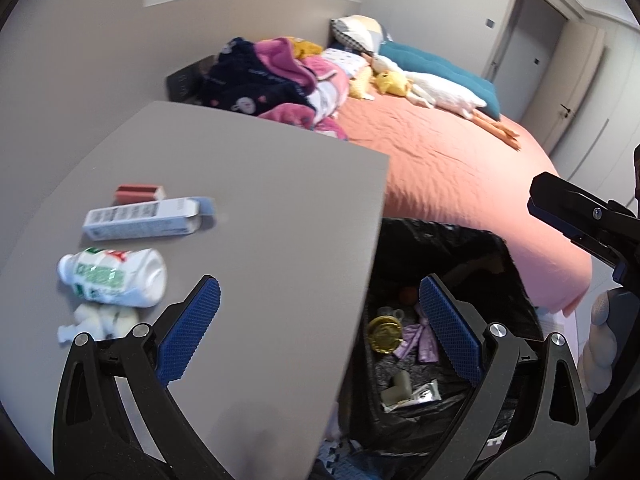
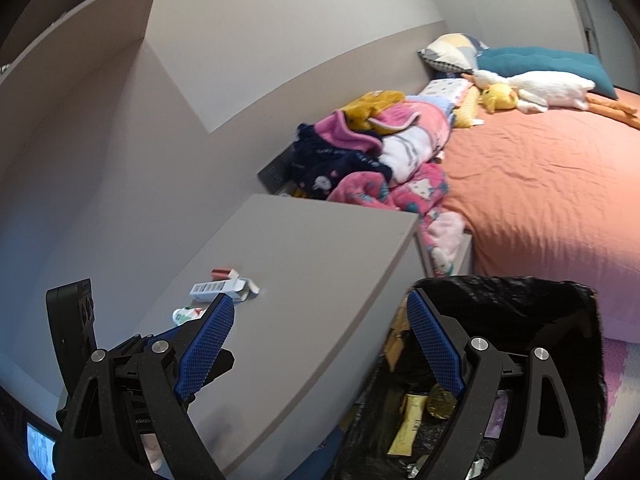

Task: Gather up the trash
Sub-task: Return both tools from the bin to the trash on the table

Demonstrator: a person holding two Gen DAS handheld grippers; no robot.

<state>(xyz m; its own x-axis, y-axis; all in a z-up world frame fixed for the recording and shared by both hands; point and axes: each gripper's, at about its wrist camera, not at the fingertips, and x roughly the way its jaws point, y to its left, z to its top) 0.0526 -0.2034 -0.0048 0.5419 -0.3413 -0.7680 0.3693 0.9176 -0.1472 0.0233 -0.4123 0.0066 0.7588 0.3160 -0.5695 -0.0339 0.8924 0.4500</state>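
Observation:
On the grey tabletop (image 1: 260,184) lie a white plastic bottle (image 1: 114,278) on its side, a long white carton (image 1: 144,220), a small red-brown box (image 1: 138,193) and a crumpled white wad (image 1: 100,320). My left gripper (image 1: 320,300) is open and empty, straddling the table's edge above the black-lined bin (image 1: 452,360), which holds a gold lid (image 1: 385,336) and wrappers. My right gripper (image 2: 320,320) is open and empty too, over the same edge beside the bin (image 2: 520,320). The carton (image 2: 218,289) and bottle (image 2: 188,314) lie just beyond its left finger. Part of the right gripper (image 1: 580,220) shows at the right of the left wrist view.
A bed with an orange cover (image 1: 460,168) lies behind the bin, piled with pink and navy clothes (image 1: 280,84), plush toys (image 1: 432,92) and a teal cushion (image 1: 440,64). A grey wall (image 2: 100,160) borders the table. Foam floor mats (image 2: 620,380) lie to the right.

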